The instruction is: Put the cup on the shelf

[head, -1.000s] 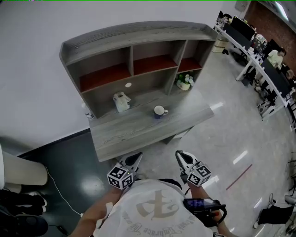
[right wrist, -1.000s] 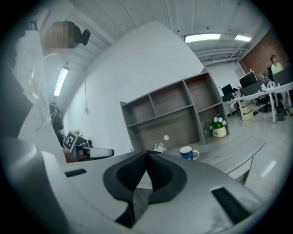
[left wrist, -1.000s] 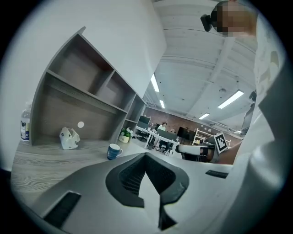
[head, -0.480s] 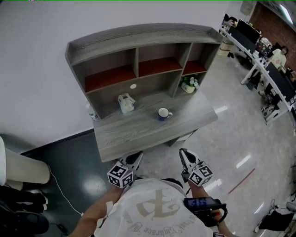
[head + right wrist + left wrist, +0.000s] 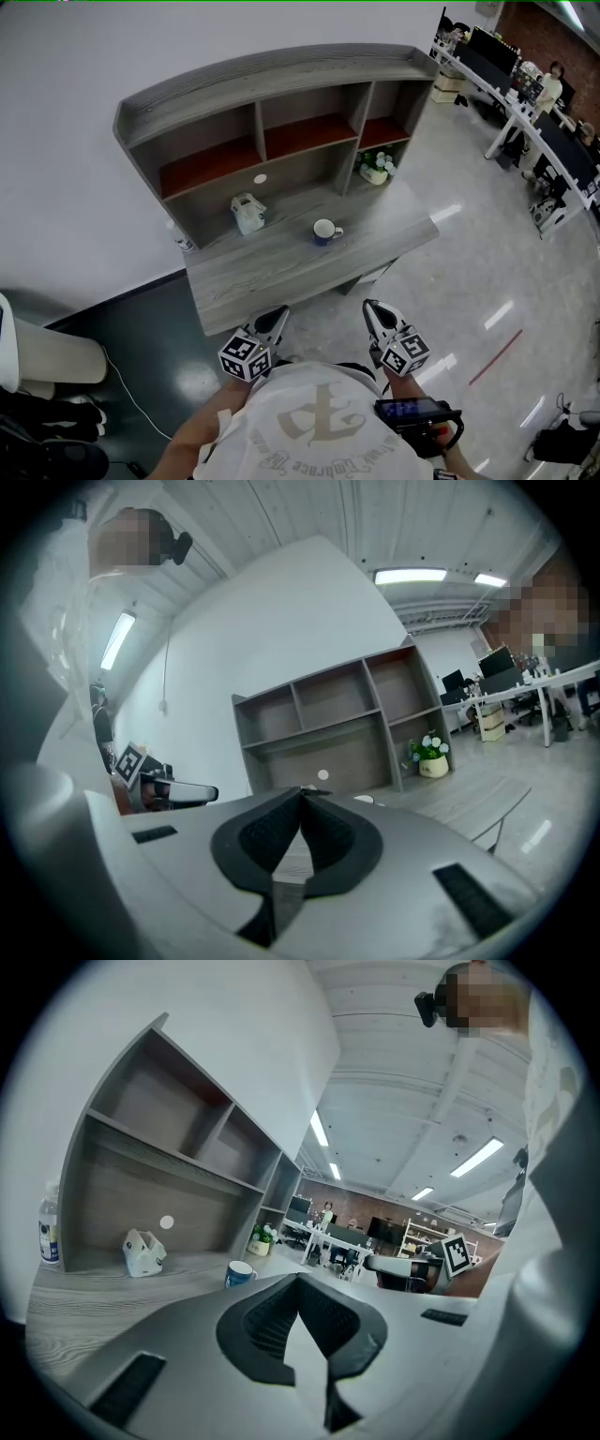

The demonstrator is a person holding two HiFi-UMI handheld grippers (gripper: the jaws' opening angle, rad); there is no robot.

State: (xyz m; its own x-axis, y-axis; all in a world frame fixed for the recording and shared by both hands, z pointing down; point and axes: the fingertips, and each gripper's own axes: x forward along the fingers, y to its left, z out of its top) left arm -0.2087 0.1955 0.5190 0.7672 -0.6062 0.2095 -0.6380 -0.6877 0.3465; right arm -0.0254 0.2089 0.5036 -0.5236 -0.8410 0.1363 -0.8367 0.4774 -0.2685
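Head view, small blue cup with white inside (image 5: 325, 230) upright on grey wood-grain bench (image 5: 267, 279), below grey open-fronted shelf unit (image 5: 281, 80), left gripper (image 5: 275, 319) and right gripper (image 5: 372, 311) off the bench's near edge, well apart from cup, both jaws pressed together, nothing between them

cup (image 5: 365, 800) mostly hidden behind right gripper (image 5: 302, 792) in its own view; bottle (image 5: 179, 240) at desk (image 5: 281, 272) back-left corner, label unreadable.

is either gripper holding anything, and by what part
Nothing is held: left gripper and right gripper are shut and empty; the cup stands free on the desk.
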